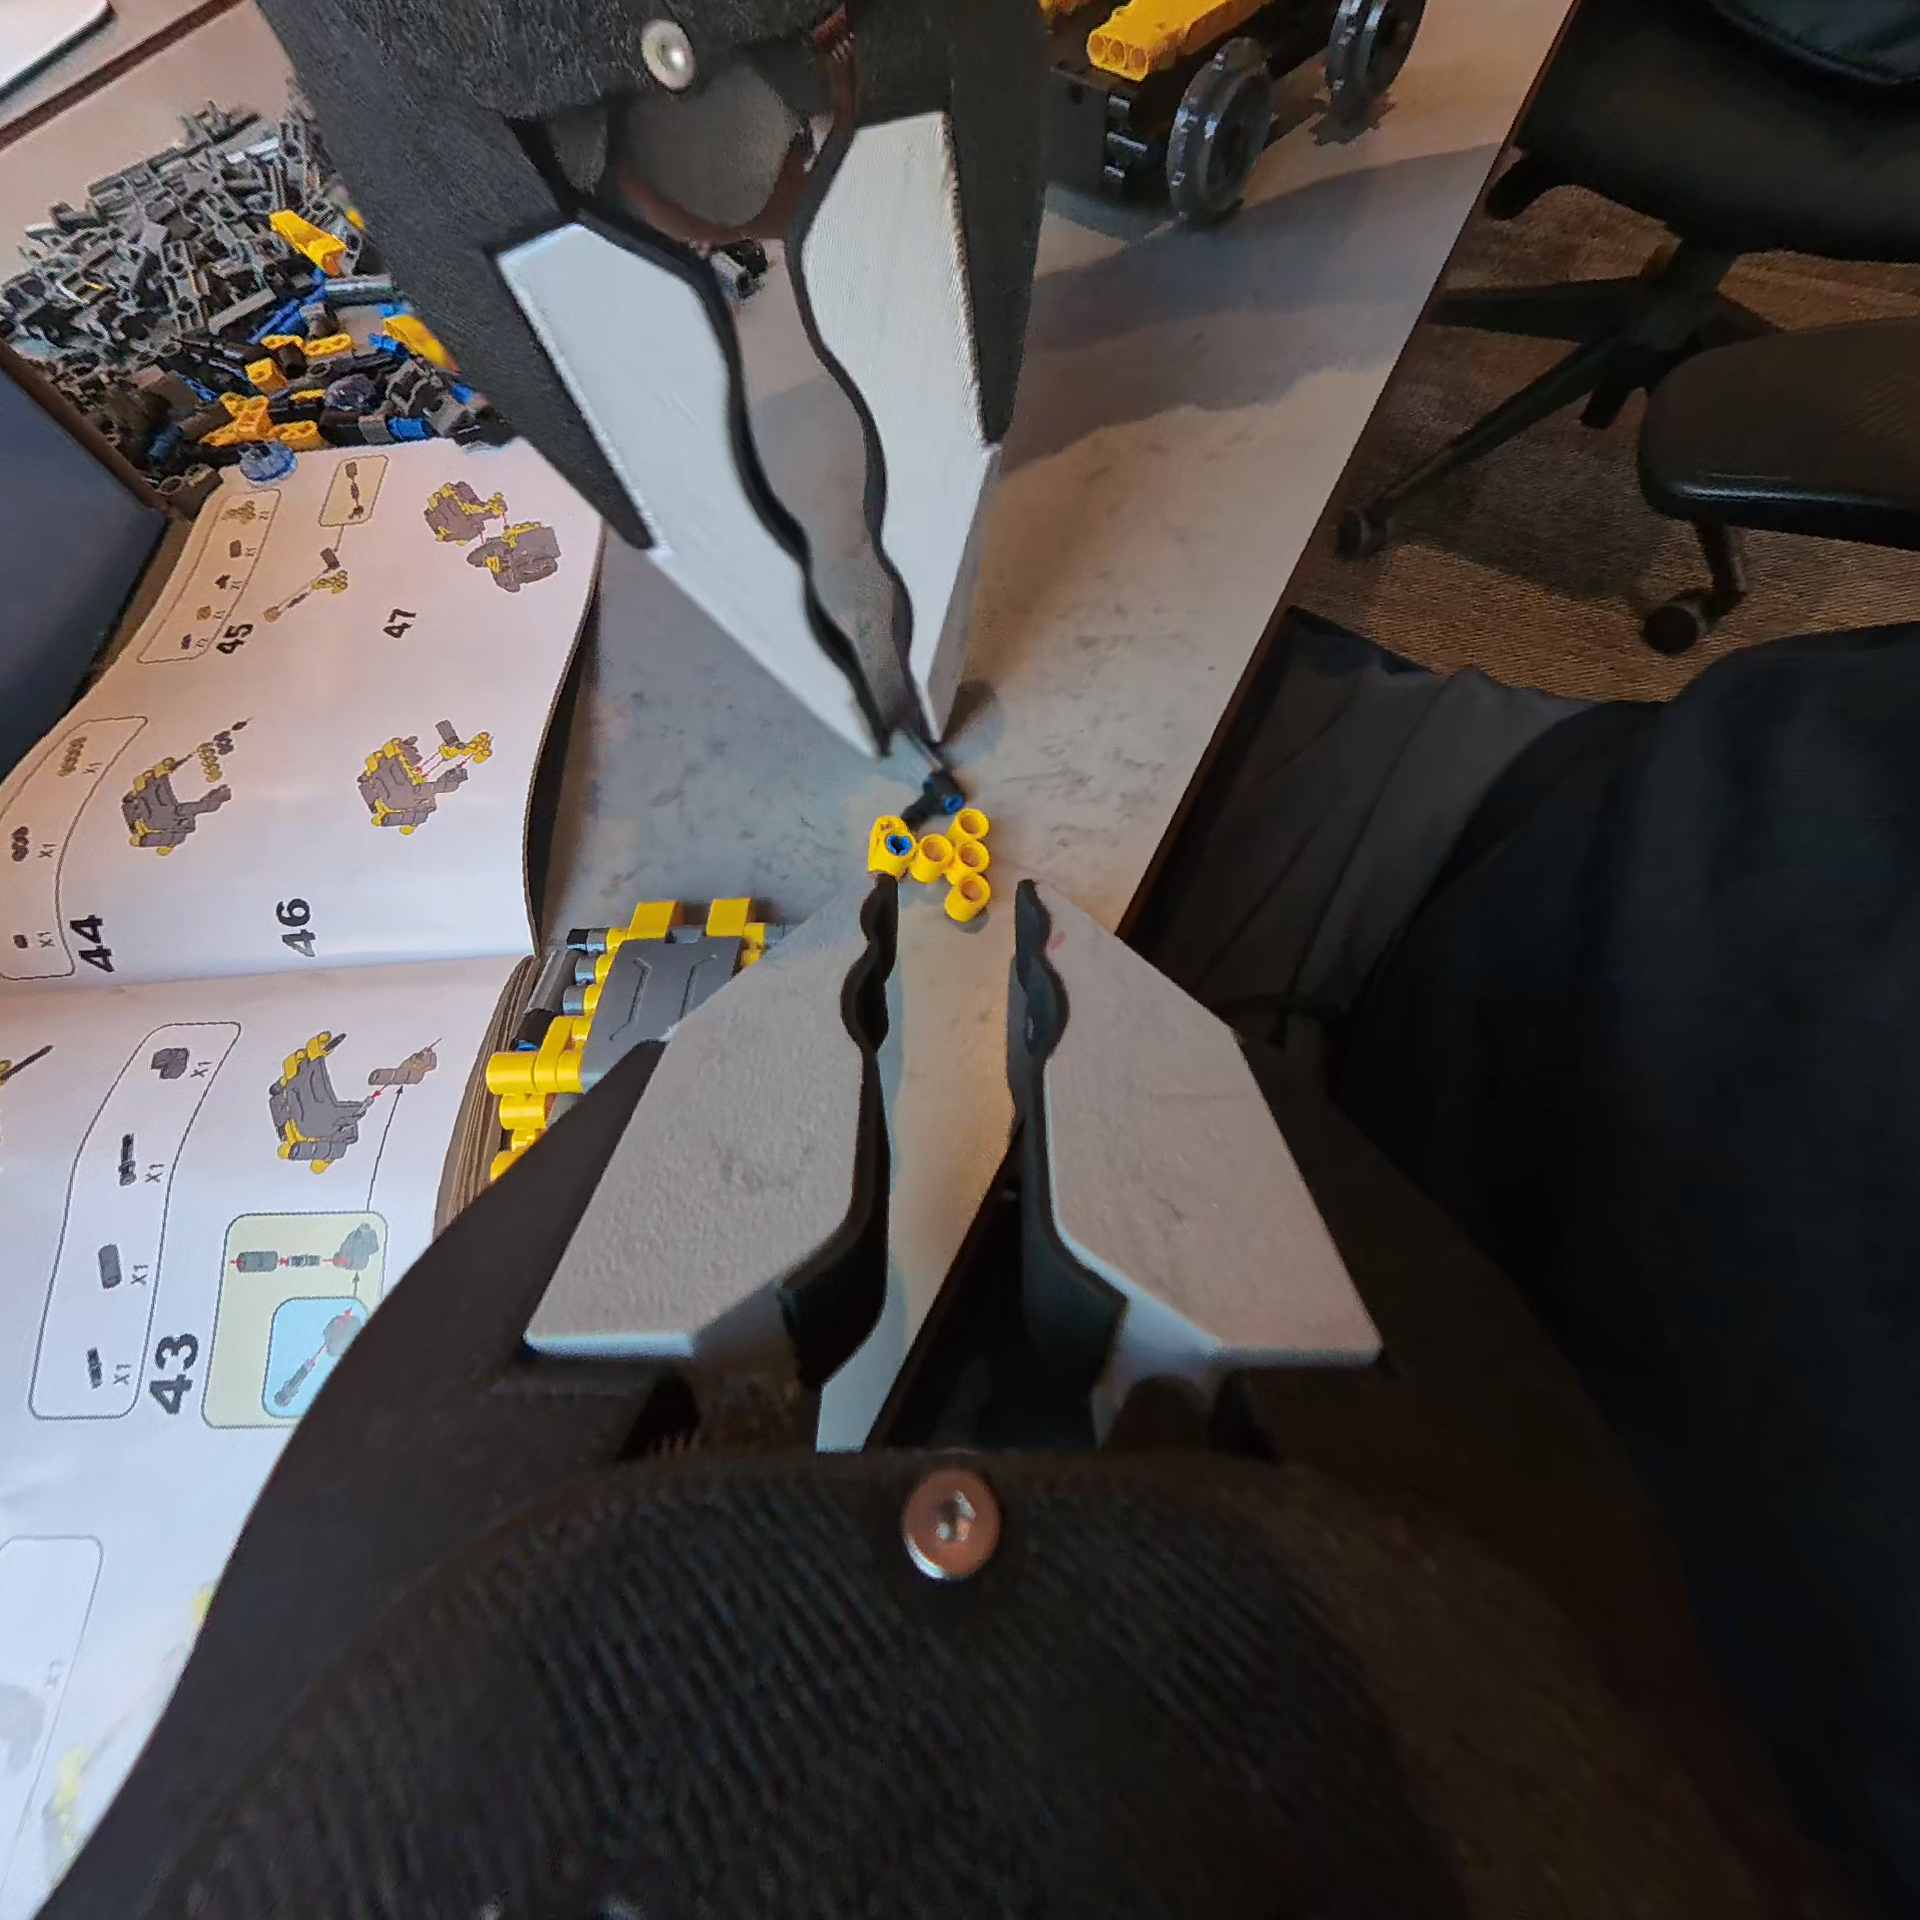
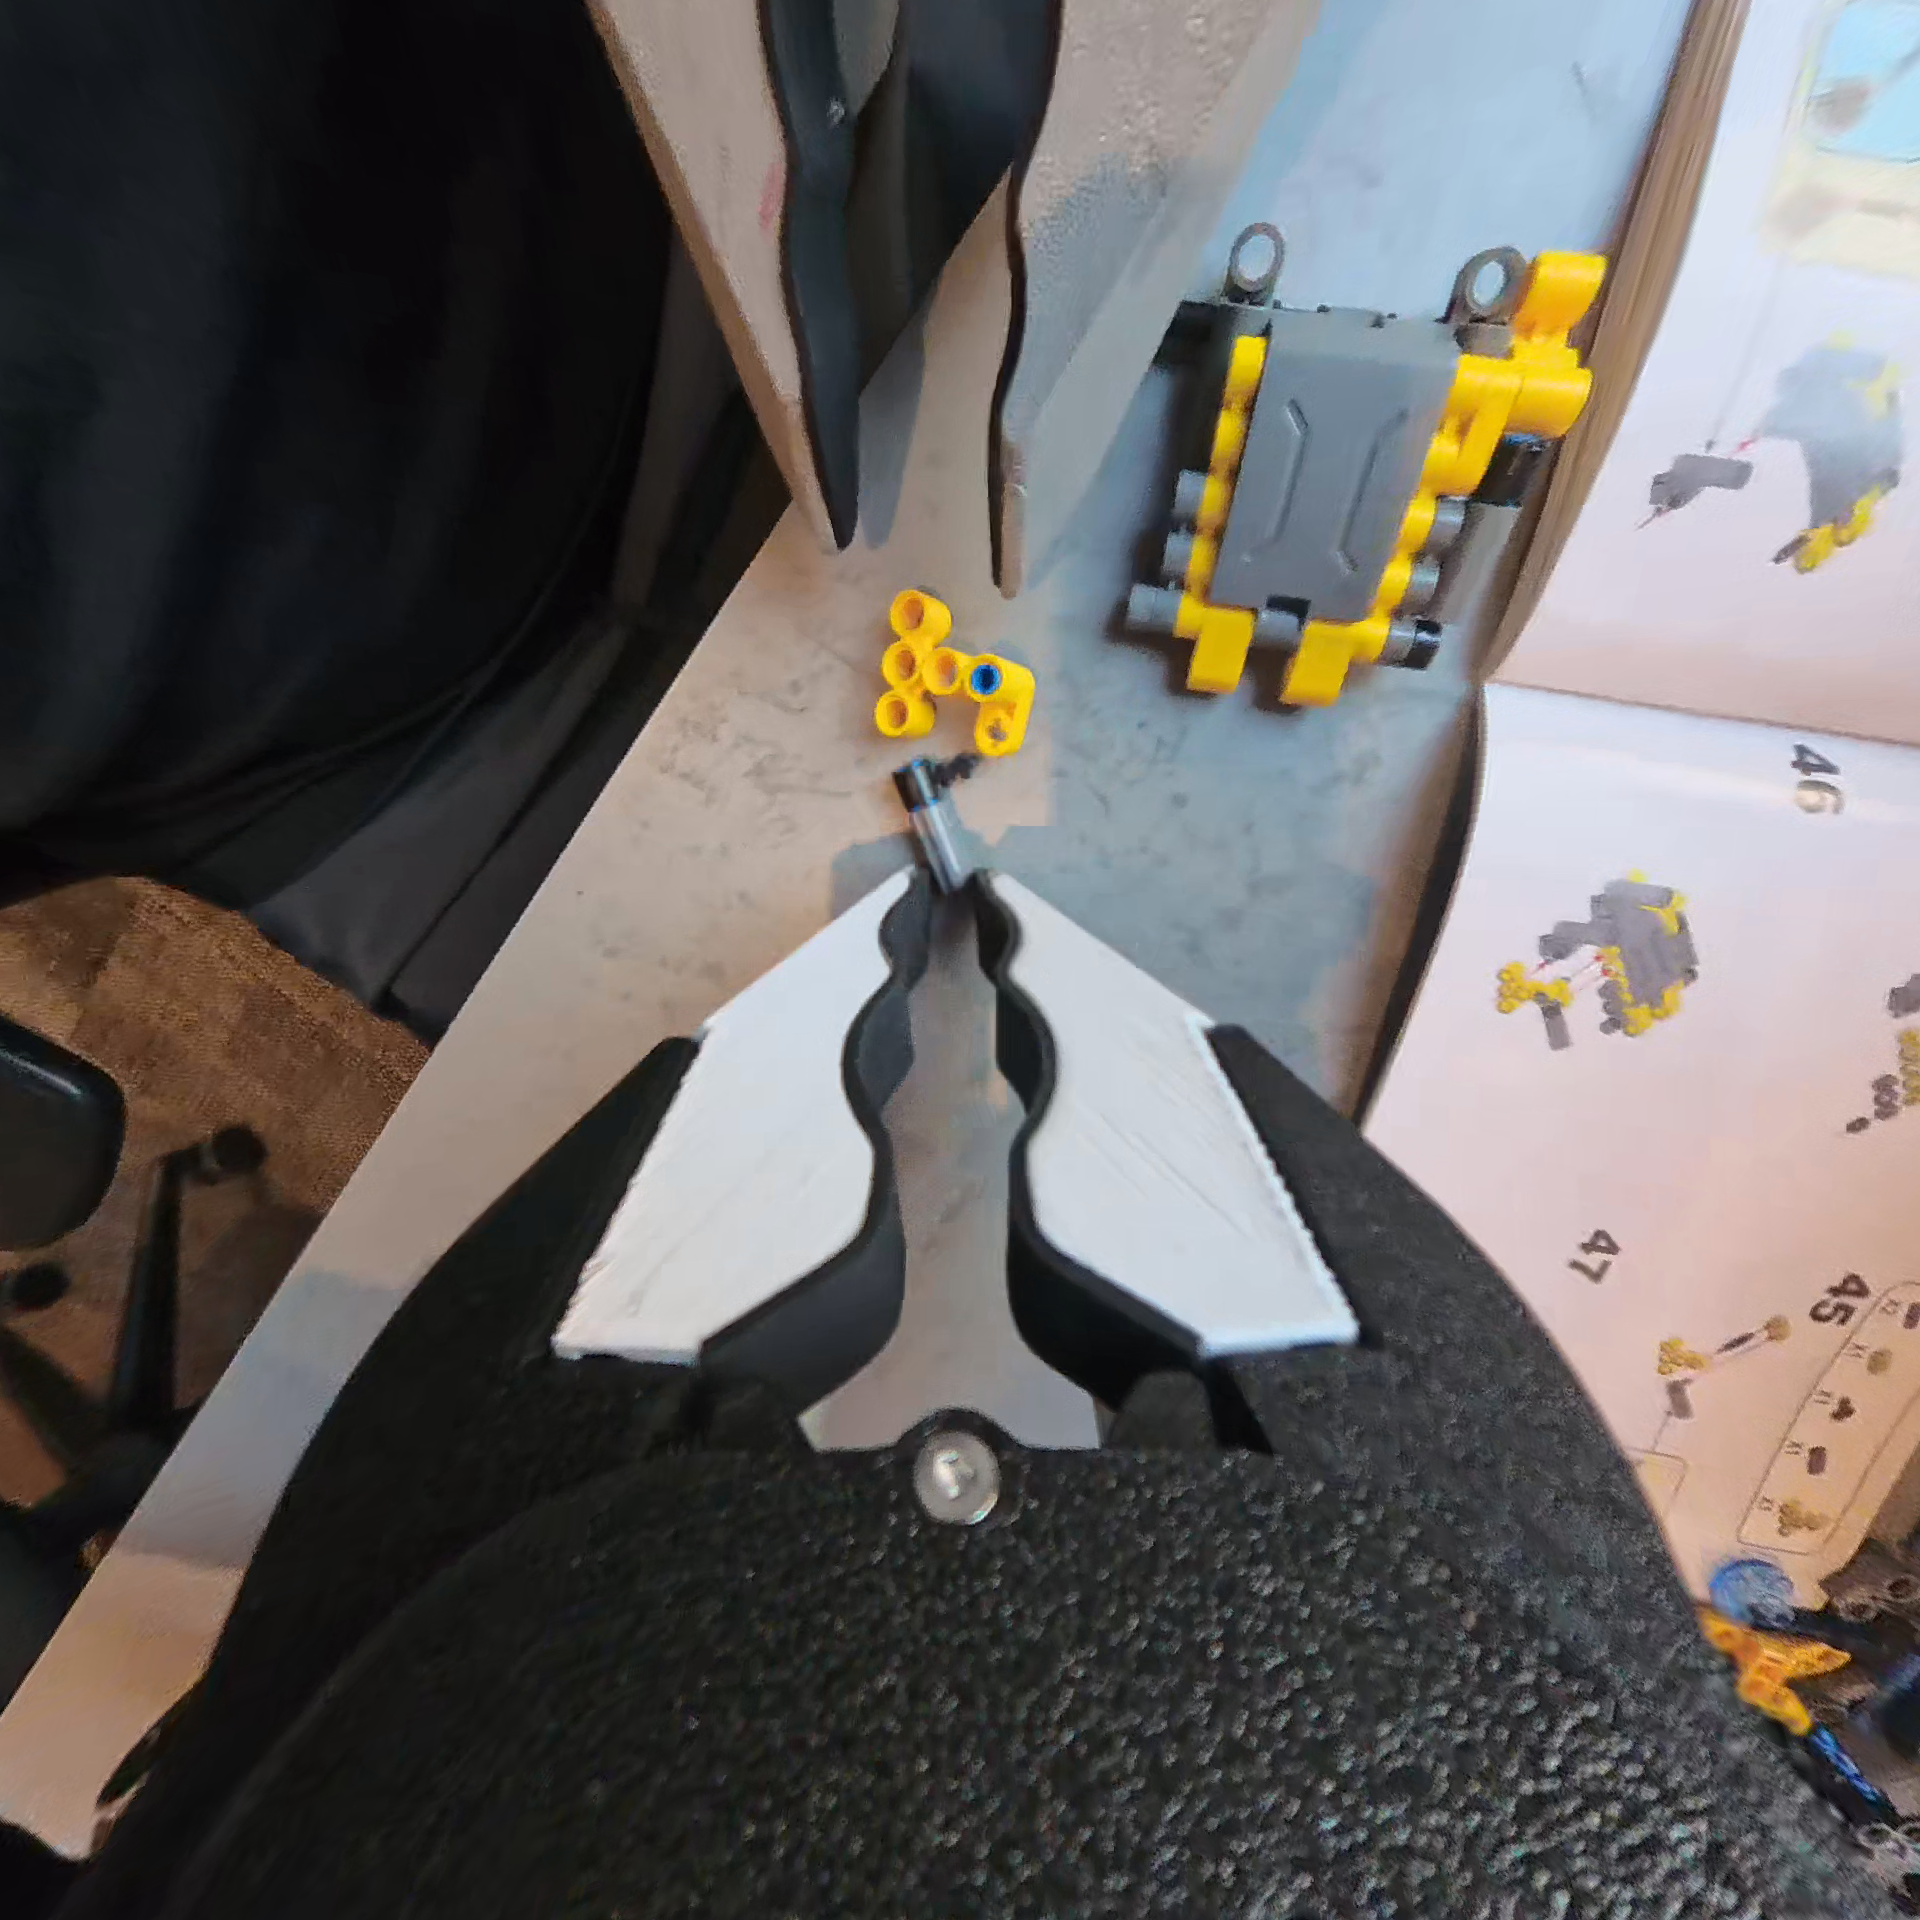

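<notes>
**Small Axle Pinched at the Tips, Yellow Connector Just Ahead**

Right gripper (image 2: 943, 883): almost closed, only the very tips pinching a small grey and black axle piece (image 2: 933, 831). Just ahead of it, lying flat, a yellow connector piece (image 2: 948, 675) with a blue pin inside. Left gripper (image 1: 951, 894): partly open, holding nothing, tips just beside the same connector from the opposite side.

Possible trouble: very shallow grip, so the axle can probably twist or slip out. Loose connector, likely to slide when pushed.

Farther, to the right of the right gripper: grey and yellow assembly (image 2: 1340, 478), then an open instruction booklet (image 2: 1683, 935). Grey scuffed table (image 2: 1195, 883). Beyond: heap of loose parts (image 1: 239, 312), wheeled model (image 1: 1226, 94), office chair (image 1: 1766, 436), carpet.
</notes>
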Demonstrator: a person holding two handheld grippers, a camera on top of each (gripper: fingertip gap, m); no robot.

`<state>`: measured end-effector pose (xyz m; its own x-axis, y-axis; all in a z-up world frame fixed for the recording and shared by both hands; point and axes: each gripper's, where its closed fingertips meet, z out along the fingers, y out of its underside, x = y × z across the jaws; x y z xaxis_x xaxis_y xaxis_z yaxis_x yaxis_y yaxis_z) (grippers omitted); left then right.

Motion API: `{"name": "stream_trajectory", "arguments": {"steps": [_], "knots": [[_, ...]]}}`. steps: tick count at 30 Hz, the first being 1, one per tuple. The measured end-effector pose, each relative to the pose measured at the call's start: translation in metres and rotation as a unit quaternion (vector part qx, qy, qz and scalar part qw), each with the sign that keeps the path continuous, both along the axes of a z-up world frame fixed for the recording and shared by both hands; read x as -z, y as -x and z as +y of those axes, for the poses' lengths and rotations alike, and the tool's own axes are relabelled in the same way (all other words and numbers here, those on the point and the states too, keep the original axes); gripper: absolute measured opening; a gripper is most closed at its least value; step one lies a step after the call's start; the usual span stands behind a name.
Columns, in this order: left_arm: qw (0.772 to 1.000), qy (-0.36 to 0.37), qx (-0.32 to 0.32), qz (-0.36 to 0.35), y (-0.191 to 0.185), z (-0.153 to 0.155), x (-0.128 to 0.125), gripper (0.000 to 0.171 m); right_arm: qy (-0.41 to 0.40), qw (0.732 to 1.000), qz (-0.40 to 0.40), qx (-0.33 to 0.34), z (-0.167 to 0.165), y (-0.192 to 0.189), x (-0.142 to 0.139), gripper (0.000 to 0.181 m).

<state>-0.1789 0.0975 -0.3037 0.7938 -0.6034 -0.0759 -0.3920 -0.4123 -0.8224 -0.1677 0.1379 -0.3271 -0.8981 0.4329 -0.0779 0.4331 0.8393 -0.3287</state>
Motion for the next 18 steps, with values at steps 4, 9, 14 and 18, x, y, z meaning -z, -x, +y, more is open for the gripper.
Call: {"name": "stream_trajectory", "arguments": {"steps": [4, 9, 14, 18], "knots": [[1.000, -0.018, 0.002, 0.009, -0.001, 0.002, -0.006, 0.020, 0.024, 0.998, -0.037, 0.038, 0.000, -0.008, 0.000, 0.006], [0.994, -0.059, 0.022, 0.094, -0.008, 0.007, -0.007, 0.019, 0.122, 0.979, -0.095, 0.133, -0.004, -0.018, -0.010, 0.006], [0.976, -0.120, 0.054, 0.176, -0.024, 0.010, -0.010, 0.017, 0.210, 0.954, -0.126, 0.172, -0.018, -0.022, -0.024, 0.006], [0.964, -0.136, 0.060, 0.223, -0.026, 0.011, -0.005, 0.007, 0.249, 0.940, -0.154, 0.175, -0.029, -0.025, -0.031, 0.005]]}}
